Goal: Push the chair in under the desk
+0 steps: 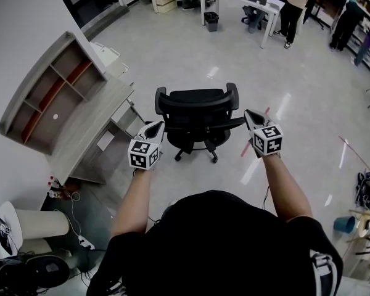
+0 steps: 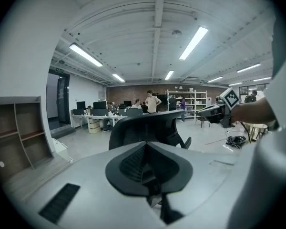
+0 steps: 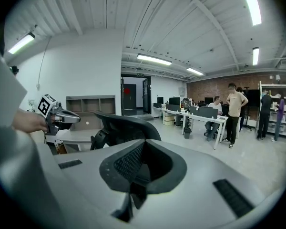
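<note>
The desk [image 1: 89, 125] stands just left of the chair [image 1: 197, 113], which is not yet pushed under it. The left gripper [image 1: 155, 127], jaws shut and empty, is just beside the chair's left side. The right gripper [image 1: 249, 113], also shut and empty, is just beside its right. Bare floor [image 1: 172, 60] lies behind and to the right of the chair.

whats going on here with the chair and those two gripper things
A person holds a left gripper and a right gripper, both shut and empty, at either side of a black office chair. The chair stands on the open floor beside the grey desk, not yet under it. Whether the grippers touch the chair can't be told.
</note>
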Demonstrator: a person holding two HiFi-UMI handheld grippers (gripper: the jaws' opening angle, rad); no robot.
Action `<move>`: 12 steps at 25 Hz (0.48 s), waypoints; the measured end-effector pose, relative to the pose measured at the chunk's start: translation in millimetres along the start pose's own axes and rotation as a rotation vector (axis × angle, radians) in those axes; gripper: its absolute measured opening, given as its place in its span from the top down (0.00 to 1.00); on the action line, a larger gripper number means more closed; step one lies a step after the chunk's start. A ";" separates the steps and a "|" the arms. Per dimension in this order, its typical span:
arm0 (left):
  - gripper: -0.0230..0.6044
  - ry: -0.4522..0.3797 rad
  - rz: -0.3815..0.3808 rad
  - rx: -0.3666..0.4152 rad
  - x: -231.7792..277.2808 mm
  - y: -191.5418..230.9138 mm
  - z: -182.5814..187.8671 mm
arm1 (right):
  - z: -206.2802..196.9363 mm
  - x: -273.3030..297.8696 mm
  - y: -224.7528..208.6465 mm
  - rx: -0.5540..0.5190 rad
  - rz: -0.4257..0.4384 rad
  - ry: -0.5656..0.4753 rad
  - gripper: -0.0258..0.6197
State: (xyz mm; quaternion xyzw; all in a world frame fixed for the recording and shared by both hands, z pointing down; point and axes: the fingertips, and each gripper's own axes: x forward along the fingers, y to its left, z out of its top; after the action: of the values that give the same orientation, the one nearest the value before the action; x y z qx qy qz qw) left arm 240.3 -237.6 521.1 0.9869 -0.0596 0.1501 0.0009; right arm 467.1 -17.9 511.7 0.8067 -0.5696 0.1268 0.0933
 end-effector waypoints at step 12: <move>0.94 0.060 -0.049 0.008 15.2 32.4 -18.7 | -15.0 31.7 12.0 -0.004 0.048 0.084 0.96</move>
State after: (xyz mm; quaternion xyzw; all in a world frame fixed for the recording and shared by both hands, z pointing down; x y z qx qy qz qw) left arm 245.3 -271.2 542.9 0.9831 -0.0347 0.1799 0.0024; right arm 464.4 -45.9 535.9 0.7866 -0.5847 0.1614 0.1158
